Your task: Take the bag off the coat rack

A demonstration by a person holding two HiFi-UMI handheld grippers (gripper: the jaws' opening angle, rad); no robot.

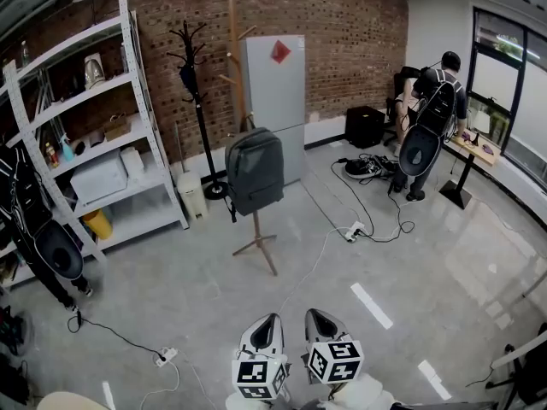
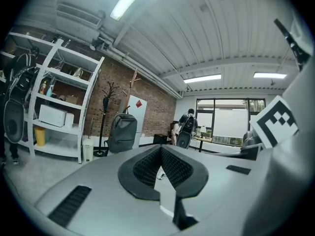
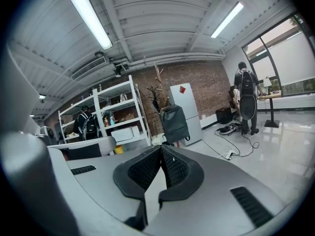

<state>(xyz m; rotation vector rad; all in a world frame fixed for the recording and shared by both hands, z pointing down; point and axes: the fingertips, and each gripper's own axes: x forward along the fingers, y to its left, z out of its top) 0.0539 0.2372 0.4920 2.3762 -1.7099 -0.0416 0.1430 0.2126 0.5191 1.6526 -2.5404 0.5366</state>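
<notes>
Both claws sit low at the near edge of the head view, side by side and well apart from the rack [image 1: 234, 54]. The left claw [image 1: 272, 321] has its jaws pressed together with nothing between them. The right claw [image 1: 314, 316] is pressed together too, also holding nothing.

The bag [image 1: 255, 171], a dark grey backpack, hangs upright on the wooden rack, partway down its pole and above its splayed foot on the floor [image 1: 171, 297]. A white fridge [image 1: 278, 92] stands just behind the rack. To the rack's left are a black stand [image 1: 195, 84], a small white bin [image 1: 192, 196] and a white shelf [image 1: 94, 126]. A power strip [image 1: 355, 231] with cables lies on the floor right of the rack's foot. Far to the rack's right, a person [image 1: 436, 114] wearing a backpack stands at a desk [image 1: 479, 150] by the window.
</notes>
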